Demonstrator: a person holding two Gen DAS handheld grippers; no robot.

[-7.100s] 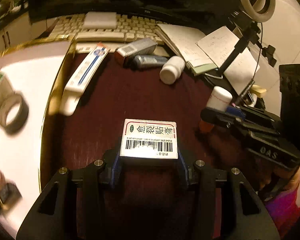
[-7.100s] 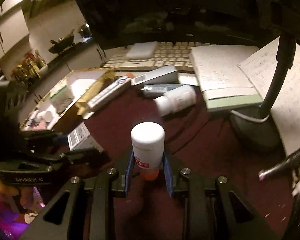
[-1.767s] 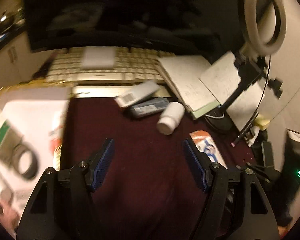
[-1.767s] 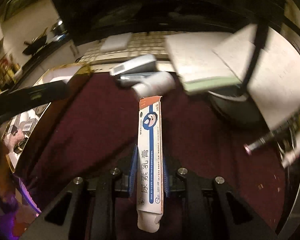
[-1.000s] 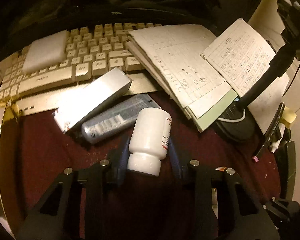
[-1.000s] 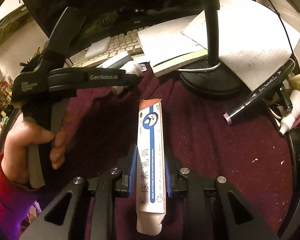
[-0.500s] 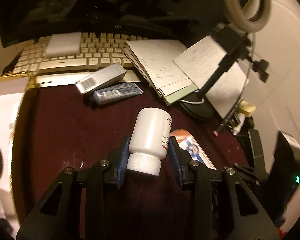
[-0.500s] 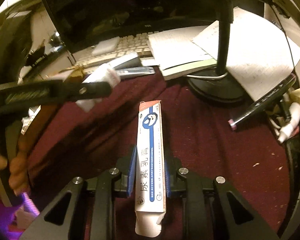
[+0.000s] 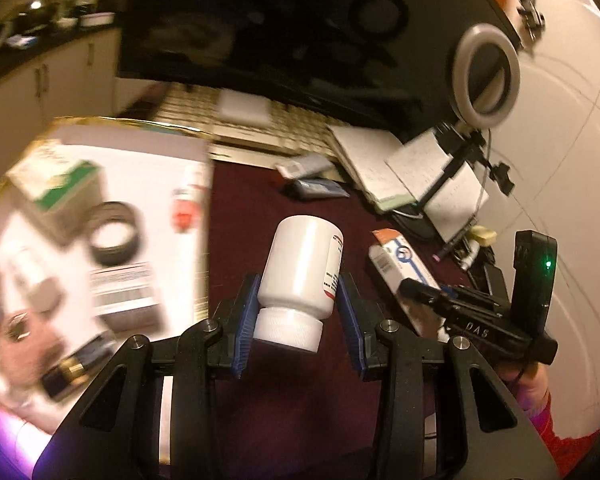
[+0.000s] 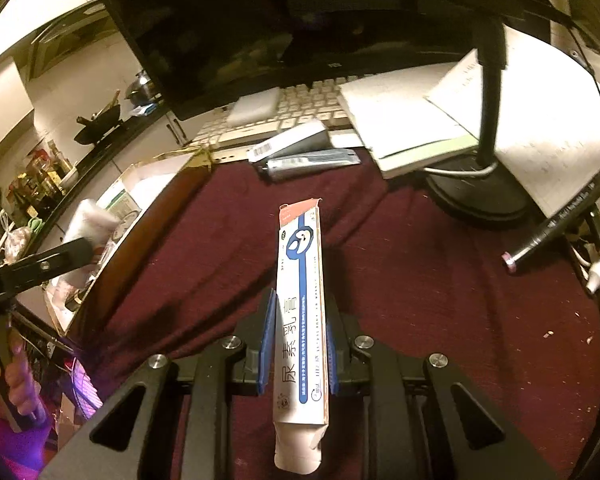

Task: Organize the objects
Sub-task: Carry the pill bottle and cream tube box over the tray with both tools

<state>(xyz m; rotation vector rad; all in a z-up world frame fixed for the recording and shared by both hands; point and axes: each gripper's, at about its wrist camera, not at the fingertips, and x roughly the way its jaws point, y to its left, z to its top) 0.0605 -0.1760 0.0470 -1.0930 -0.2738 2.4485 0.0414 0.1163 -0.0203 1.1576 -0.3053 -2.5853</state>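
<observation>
My left gripper (image 9: 298, 310) is shut on a white pill bottle (image 9: 304, 264), held above the dark red cloth (image 9: 260, 216) beside the gold-edged box (image 9: 156, 168) on the left. The bottle also shows blurred in the right wrist view (image 10: 88, 220). My right gripper (image 10: 298, 344) is shut on a long white and blue ointment box (image 10: 300, 312), held over the cloth (image 10: 420, 280). That box shows in the left wrist view (image 9: 404, 268) too. A silver box (image 10: 288, 142) and a blue-grey tube (image 10: 312, 162) lie at the cloth's far edge.
The gold-edged box holds a roll of tape (image 9: 114, 228), a green and white carton (image 9: 56, 192) and other small items. A keyboard (image 10: 300, 108), a monitor (image 10: 284, 20), open notebooks (image 10: 404, 128), a ring light stand (image 10: 488, 80) and markers (image 10: 560, 220) stand behind and to the right.
My left gripper has lifted the white bottle off the cloth and swung left, so the gold-edged box has come into view. My right gripper still holds the ointment box, little moved.
</observation>
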